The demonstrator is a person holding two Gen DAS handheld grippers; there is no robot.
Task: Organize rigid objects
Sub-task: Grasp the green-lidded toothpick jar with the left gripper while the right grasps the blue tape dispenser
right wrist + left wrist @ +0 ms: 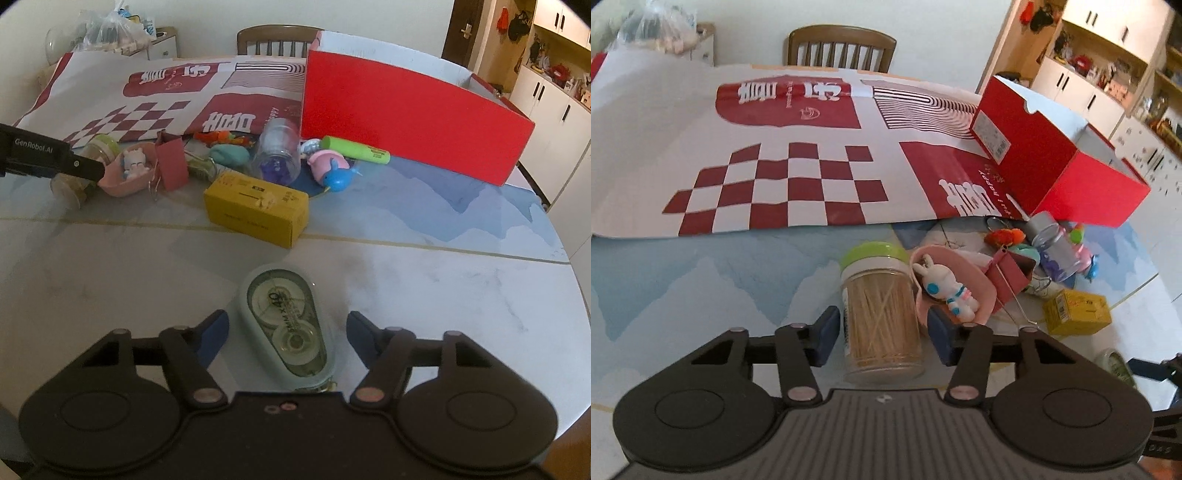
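1. On the tabletop (424, 280), both pickups are at the grasp step, and neither object is lifted yet.
2. My left tool (881, 334) straddles the toothpick jar (881, 314), which lies on its side with its green lid pointing away from me. Its left pad sits at the jar's wall and a thin gap shows on the right, so I read it as spread around the jar, not yet pinching.
3. My right tool (288, 339) brackets the correction tape dispenser (290, 332), lying flat near the tabletop's front edge. Clear space shows on both sides, so it is spread and holds nothing.
4. Just beside the jar lies a pink tray (955, 280) with a white rabbit figure (947, 290) in it, touching or nearly touching the jar. I judge the left close must stay square on the jar so the right pad does not catch the tray's rim.
5. Beyond the clutter stands the open red box (406, 114), the likely destination.
6. Next, I judge, both tools need to finish closing until the pads bite, then lift straight up. The jar is round and could roll out of a shallow pinch.
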